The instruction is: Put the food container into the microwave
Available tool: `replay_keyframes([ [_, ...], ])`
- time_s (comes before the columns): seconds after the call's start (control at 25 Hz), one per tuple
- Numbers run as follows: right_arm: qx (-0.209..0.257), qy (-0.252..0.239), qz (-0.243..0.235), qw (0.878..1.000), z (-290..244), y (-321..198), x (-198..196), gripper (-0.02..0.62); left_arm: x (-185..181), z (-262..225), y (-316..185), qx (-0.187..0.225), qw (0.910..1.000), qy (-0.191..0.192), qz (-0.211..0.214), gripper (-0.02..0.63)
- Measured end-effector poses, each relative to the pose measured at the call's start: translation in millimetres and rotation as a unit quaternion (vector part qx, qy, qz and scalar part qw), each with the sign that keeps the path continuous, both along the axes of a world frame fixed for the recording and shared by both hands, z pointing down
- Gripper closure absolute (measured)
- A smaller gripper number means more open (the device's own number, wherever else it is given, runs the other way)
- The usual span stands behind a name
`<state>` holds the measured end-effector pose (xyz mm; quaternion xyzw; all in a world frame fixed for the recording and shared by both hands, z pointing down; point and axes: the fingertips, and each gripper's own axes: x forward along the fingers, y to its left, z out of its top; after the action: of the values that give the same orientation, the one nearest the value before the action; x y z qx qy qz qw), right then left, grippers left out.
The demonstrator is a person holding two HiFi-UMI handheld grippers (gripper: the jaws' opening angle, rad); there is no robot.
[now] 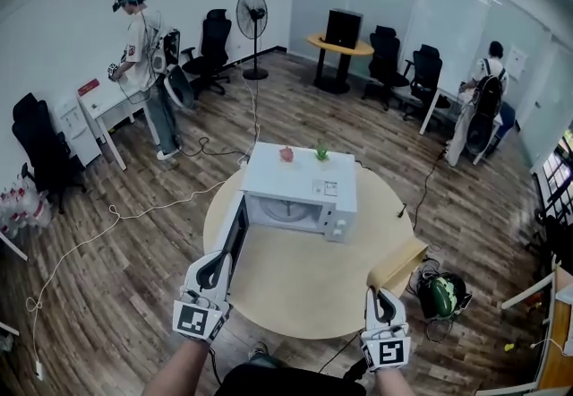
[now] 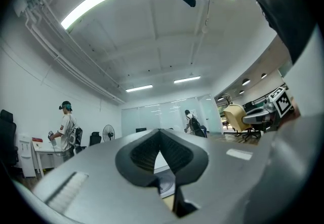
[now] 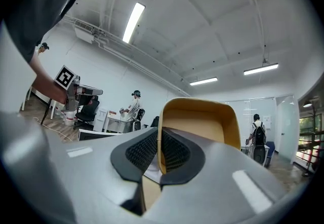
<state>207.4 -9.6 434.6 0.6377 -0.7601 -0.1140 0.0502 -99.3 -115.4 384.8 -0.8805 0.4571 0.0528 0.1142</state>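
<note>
A white microwave (image 1: 300, 184) stands on the round wooden table (image 1: 295, 291), its door (image 1: 235, 237) swung open to the left and the cavity with its turntable exposed. My right gripper (image 1: 383, 300) is at the table's near right edge, shut on the rim of a tan open food container (image 1: 398, 264). In the right gripper view the container's wall (image 3: 202, 126) sits pinched between the pads of the right gripper (image 3: 159, 152). My left gripper (image 1: 213, 271) hovers by the door's lower end. In its own view the left gripper (image 2: 161, 149) has its pads touching at the tips, holding nothing.
A small red object (image 1: 286, 153) and a small green one (image 1: 321, 152) sit on top of the microwave. Cables trail over the wooden floor. One person (image 1: 143, 54) stands far left, another (image 1: 483, 99) far right. A fan (image 1: 252, 18) and office chairs line the back.
</note>
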Motion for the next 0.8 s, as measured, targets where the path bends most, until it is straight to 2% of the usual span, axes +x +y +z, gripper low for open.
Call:
replay_keyframes([
  [0.4,-0.016,0.007,0.027,0.999,1,-81,-44,0.574,-25,9,-100,-0.009,0.9995,0.011,0.027,0.607],
  [0.6,-0.01,0.018,0.023,1.0,-3,-108,-58,0.574,-24,9,-127,-0.006,0.9992,0.013,0.036,0.607],
  [0.8,-0.006,0.017,0.019,1.0,-7,-129,-53,0.574,-20,9,-145,-0.003,0.9993,0.017,0.034,0.607],
])
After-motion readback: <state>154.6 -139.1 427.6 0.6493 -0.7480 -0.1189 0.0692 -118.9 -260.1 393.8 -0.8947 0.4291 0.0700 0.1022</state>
